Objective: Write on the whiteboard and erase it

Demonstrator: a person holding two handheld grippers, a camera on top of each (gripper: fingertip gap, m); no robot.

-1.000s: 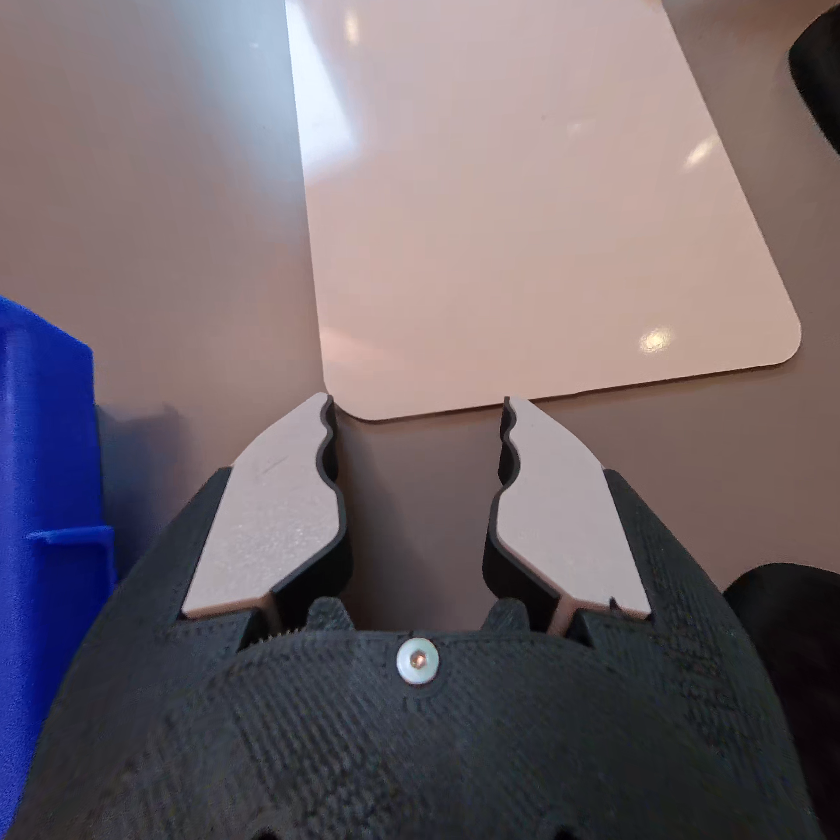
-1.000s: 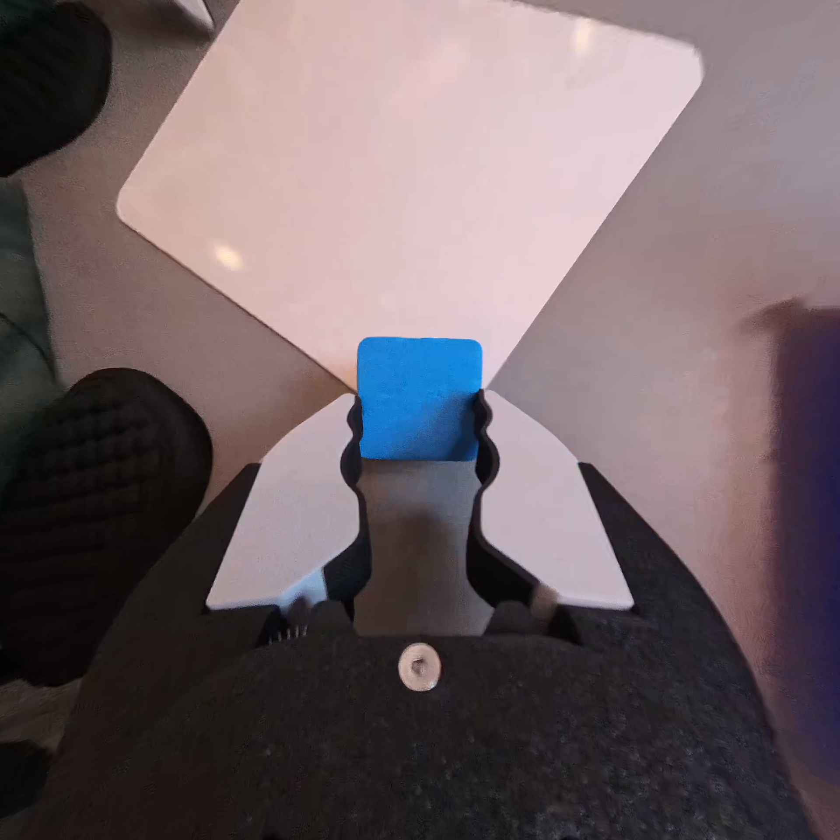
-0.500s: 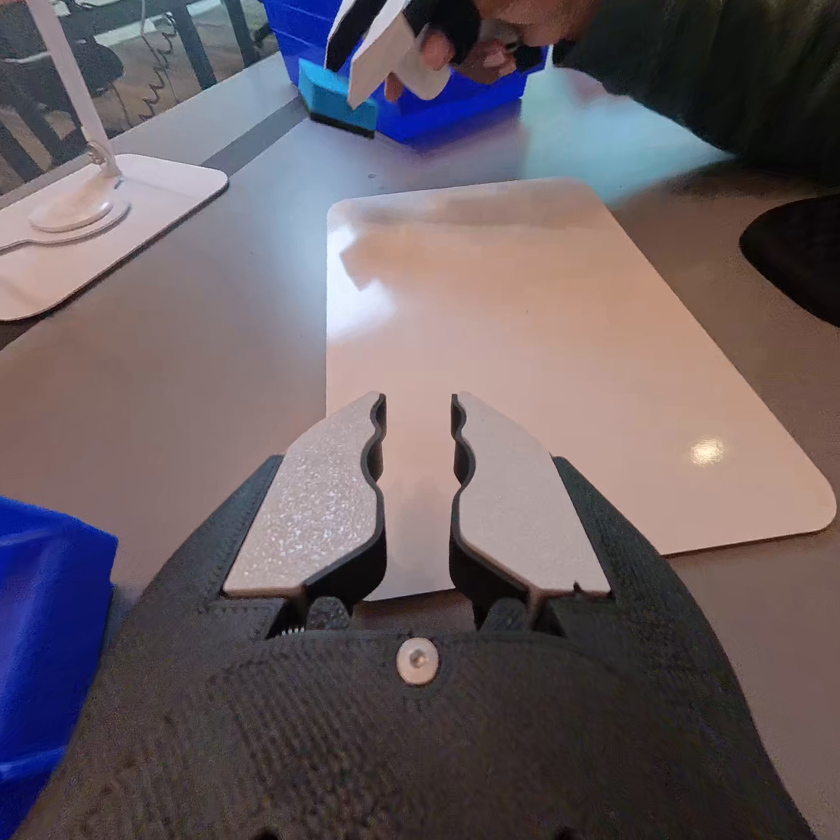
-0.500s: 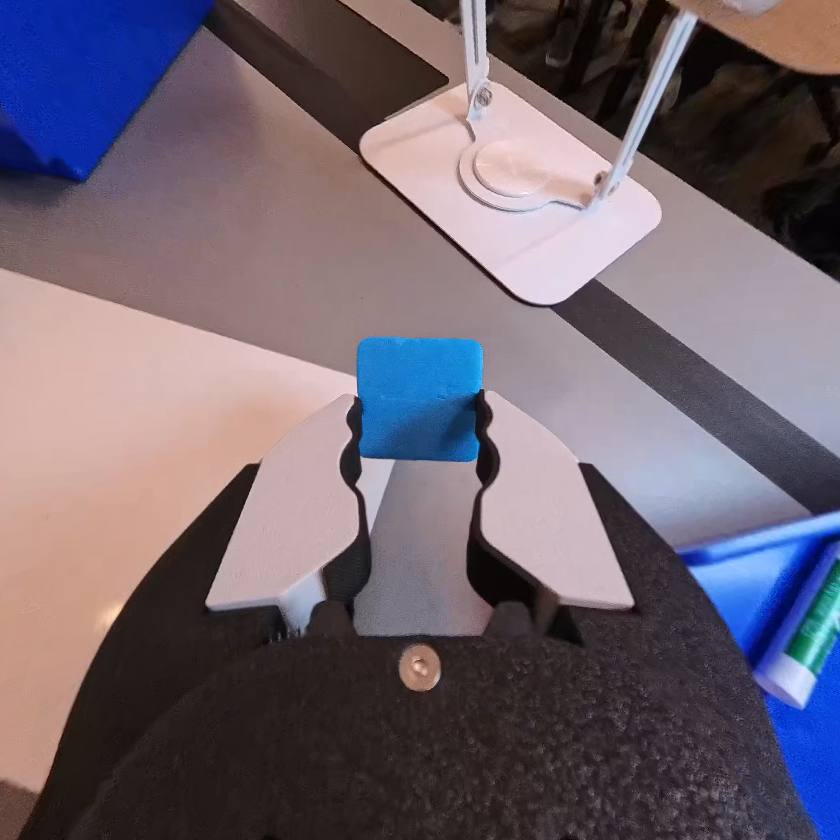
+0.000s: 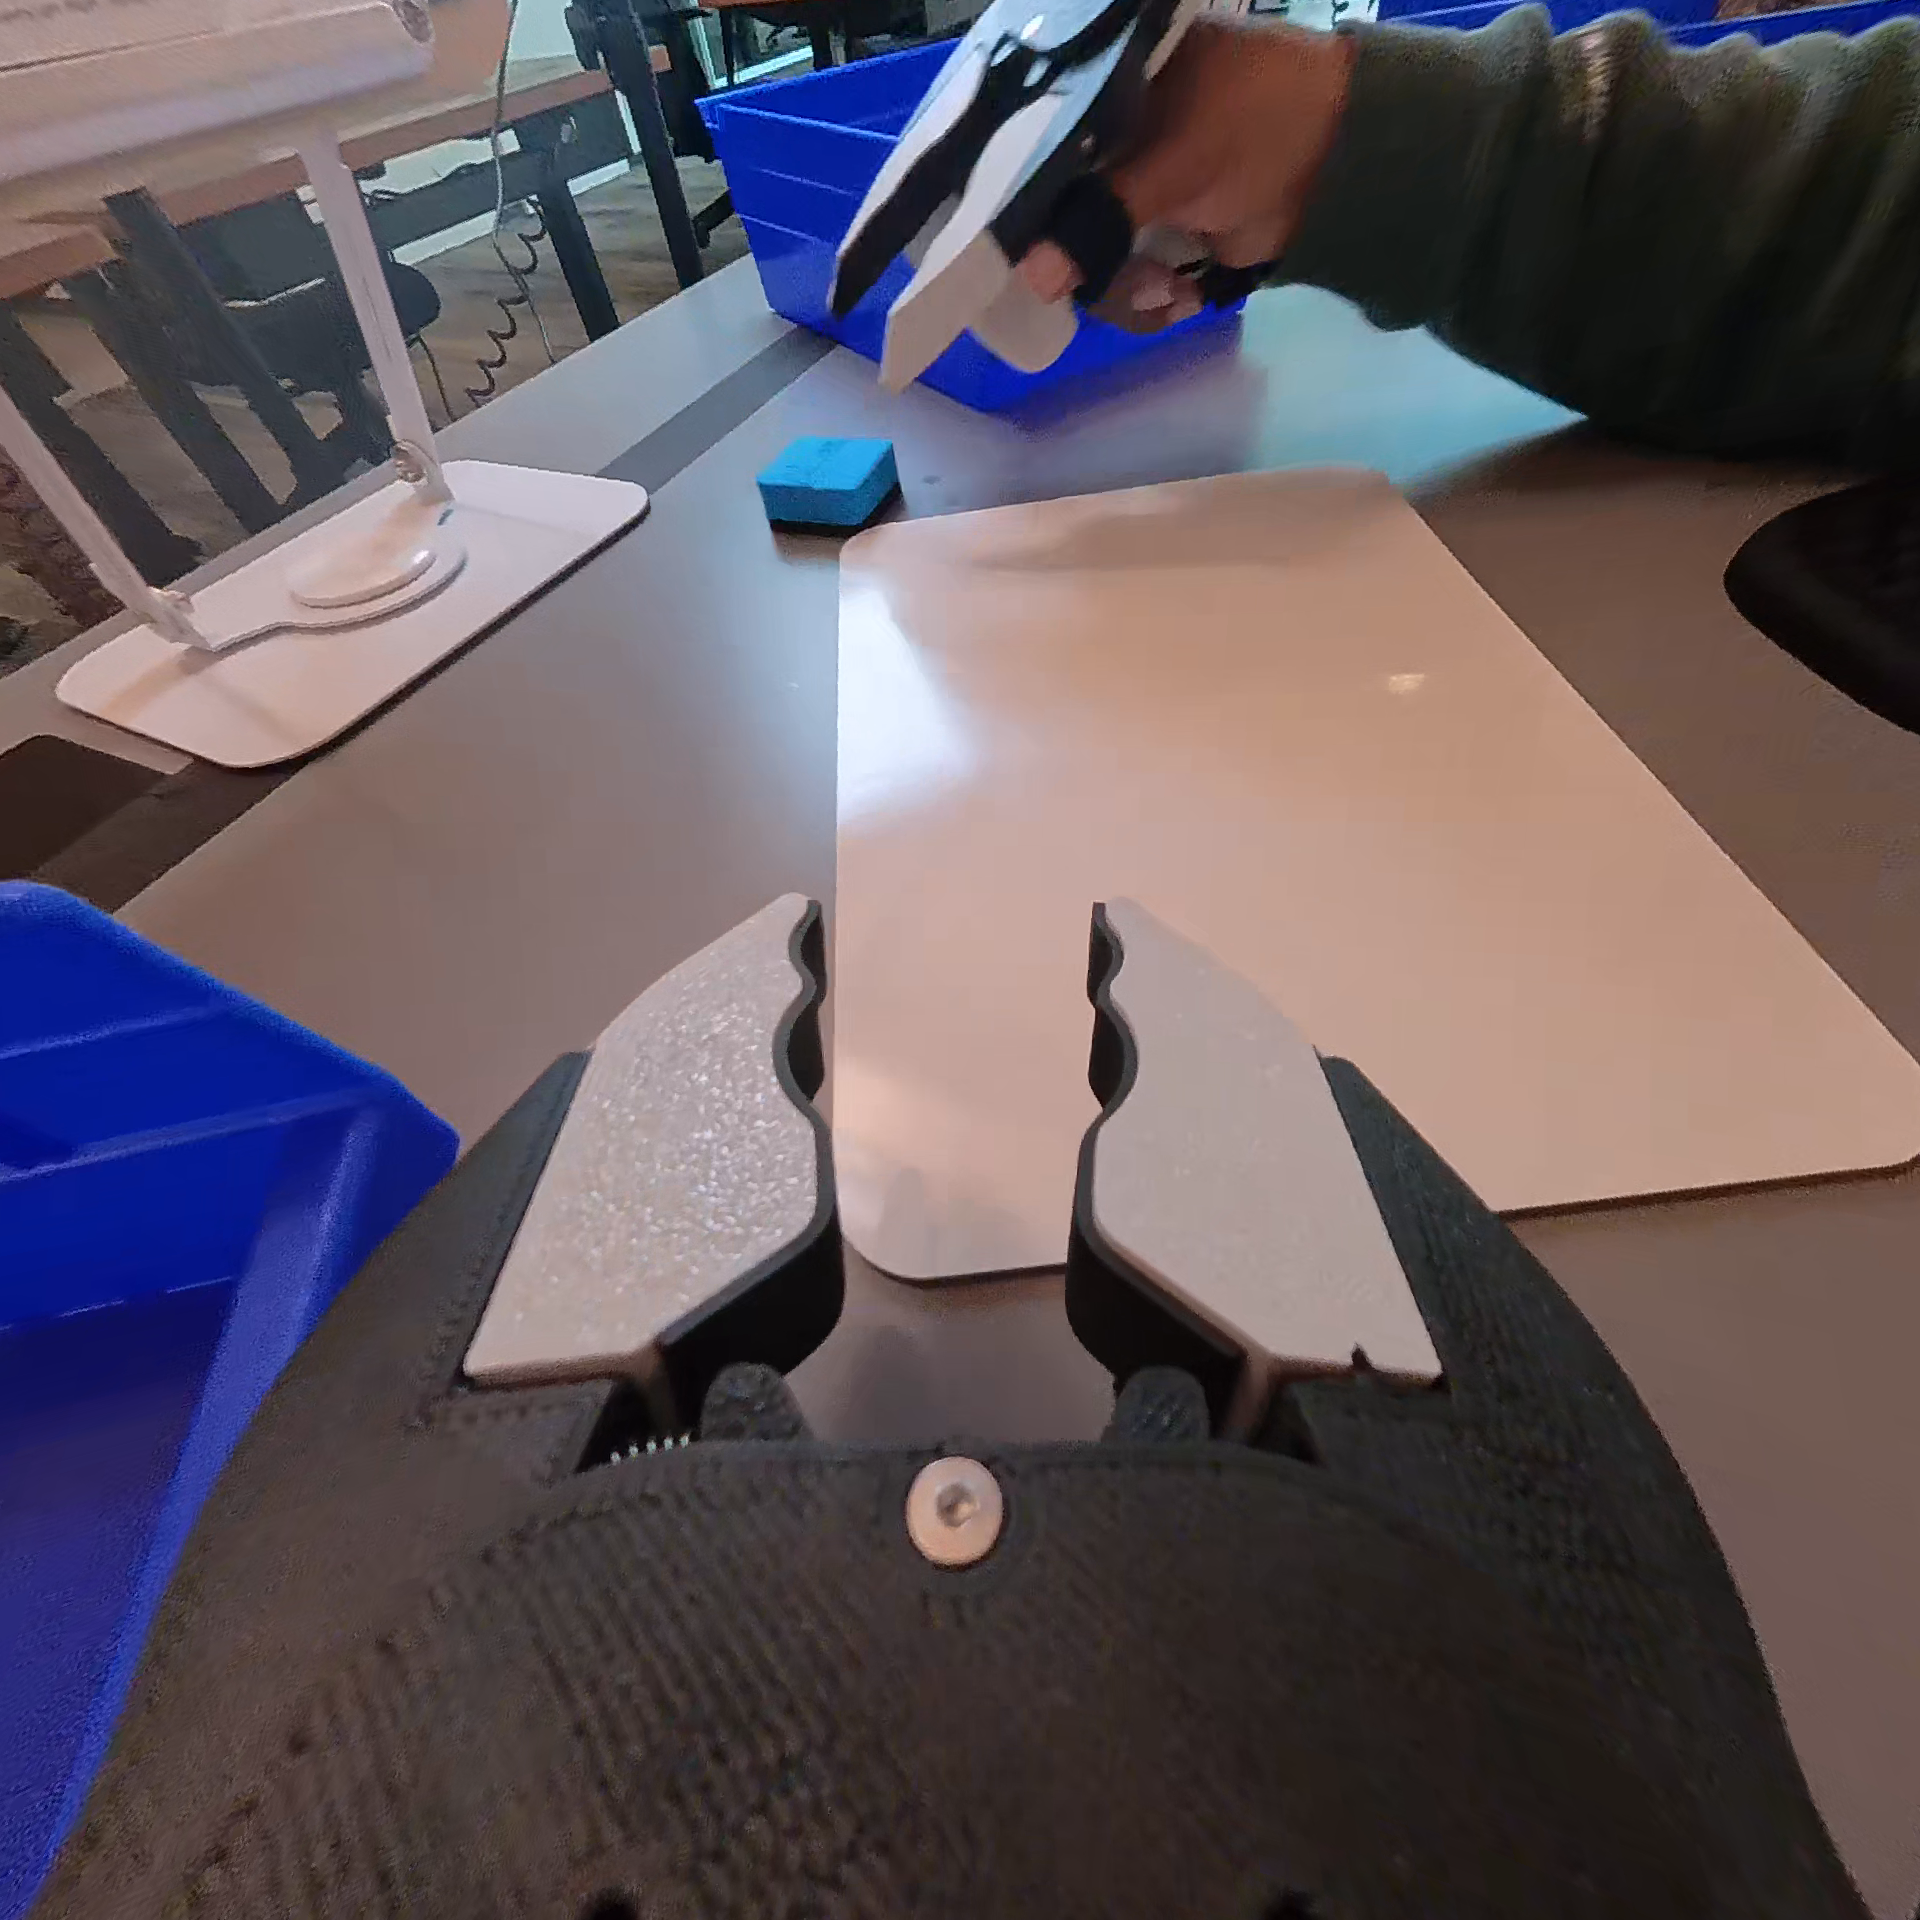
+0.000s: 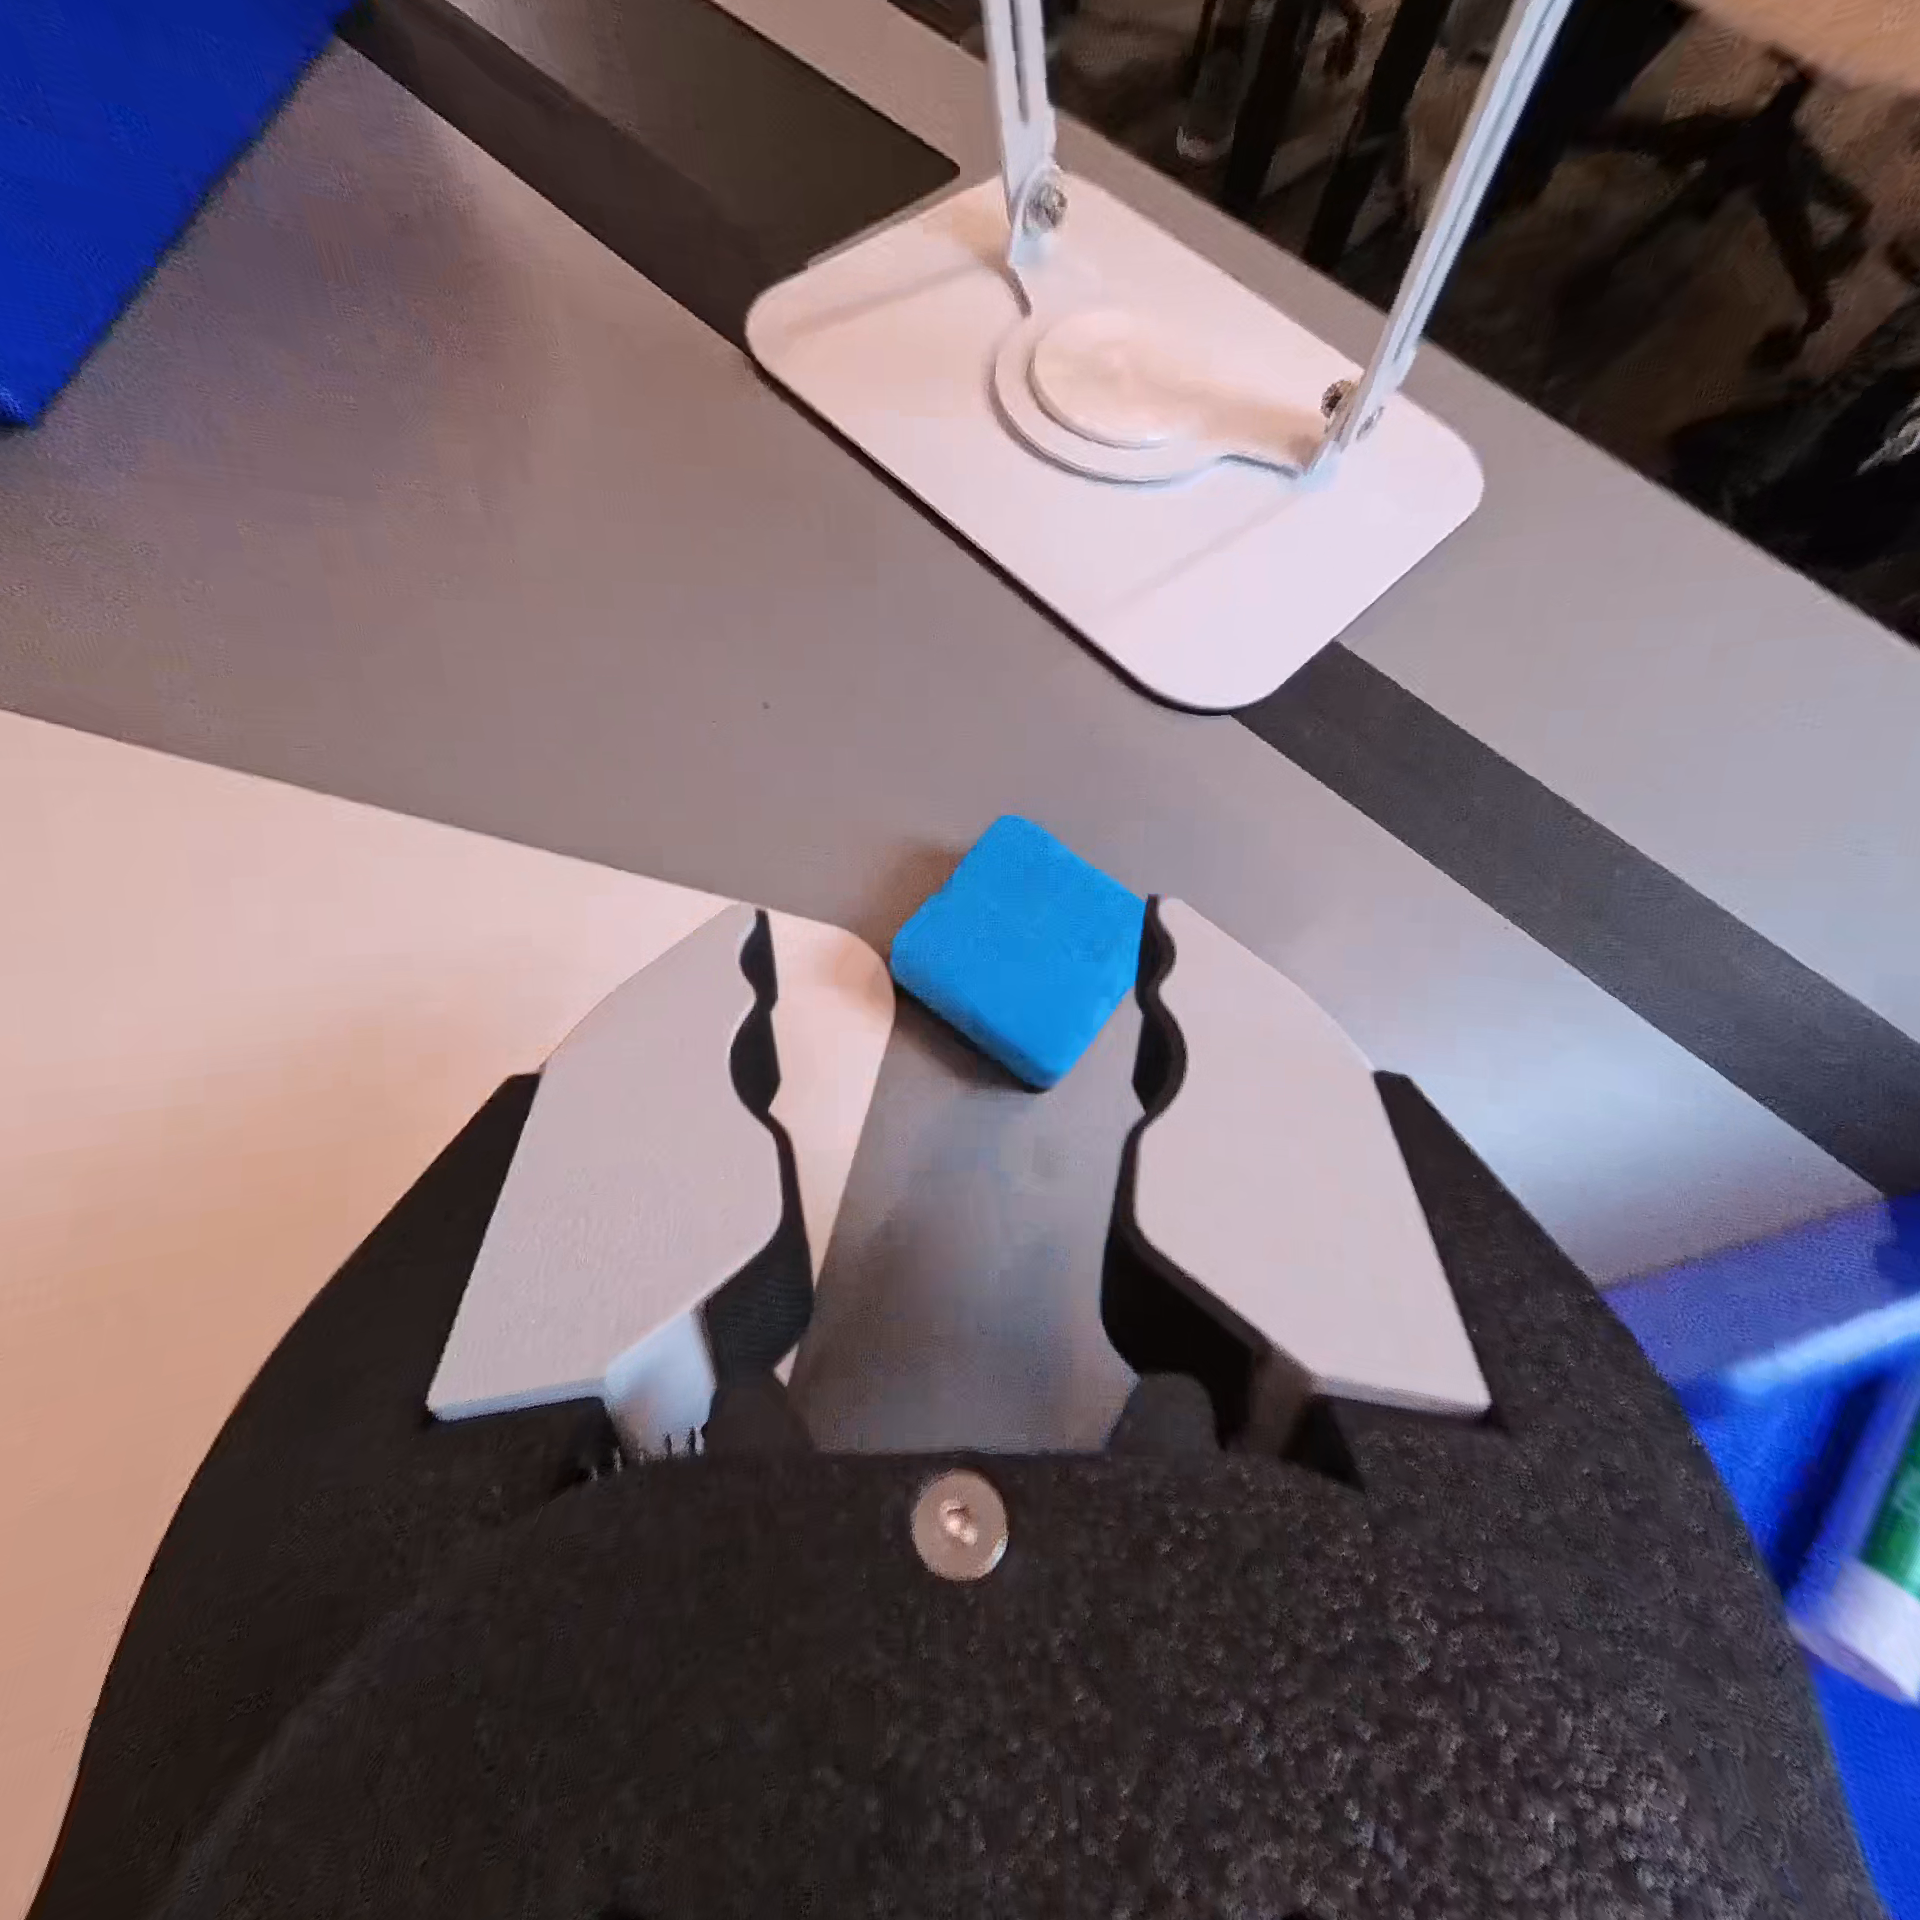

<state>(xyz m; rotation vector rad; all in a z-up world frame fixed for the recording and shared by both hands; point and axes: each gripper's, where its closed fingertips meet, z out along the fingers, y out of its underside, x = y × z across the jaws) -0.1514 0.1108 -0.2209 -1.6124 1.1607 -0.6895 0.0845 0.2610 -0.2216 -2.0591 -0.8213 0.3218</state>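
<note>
The white whiteboard (image 5: 1247, 831) lies flat and blank on the grey table; it also shows in the right wrist view (image 6: 260, 987). The blue eraser (image 5: 829, 478) lies on the table just past the board's far left corner. In the right wrist view the eraser (image 6: 1013, 951) lies on the table below my right gripper (image 6: 954, 912), whose fingers stand apart and do not press on it. The right gripper (image 5: 873, 338) hangs open in the air above the eraser. My left gripper (image 5: 954, 906) is open and empty over the board's near left corner.
A white lamp base (image 5: 343, 613) stands left of the board, also in the right wrist view (image 6: 1122, 436). A blue bin (image 5: 156, 1195) is at my near left, another (image 5: 831, 208) behind the eraser. A bin (image 6: 1766, 1403) at the right holds a green and white marker (image 6: 1901, 1507).
My right gripper opened and let go of the eraser, which now lies turned on the table, and the gripper rose above it. My left gripper's fingers narrowed, then spread again.
</note>
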